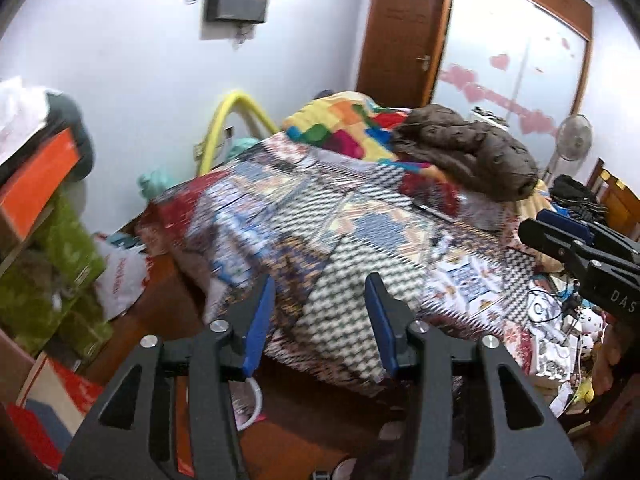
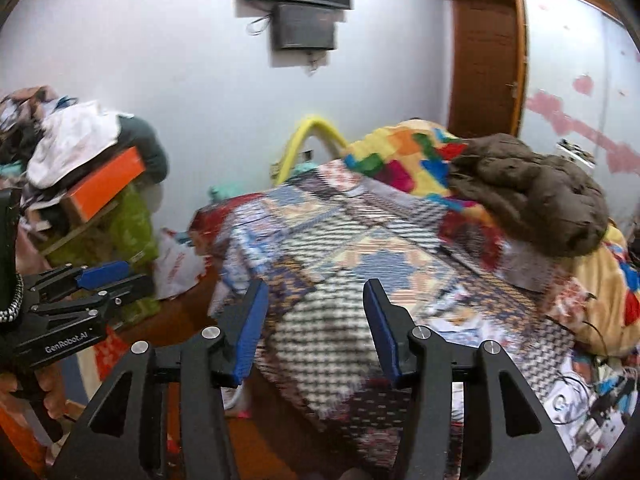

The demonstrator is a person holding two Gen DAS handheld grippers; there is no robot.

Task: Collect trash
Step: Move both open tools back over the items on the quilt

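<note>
White and red-printed, a crumpled plastic bag [image 1: 120,276] lay on the floor at the far left, below and ahead-left of your left gripper [image 1: 320,312], between the green boxes [image 1: 60,272] and the corner of the patterned bedspread [image 1: 340,232]; it was the likeliest trash, and your left hand was nearer. Your left gripper stood wide and empty over the bed's edge. Your right gripper [image 2: 316,320], further right, was equally wide and empty. Its camera showed the bag [image 2: 176,264] partly hidden behind the left gripper; only the left camera showed the cable clutter [image 1: 560,320] at the bed's right.
</note>
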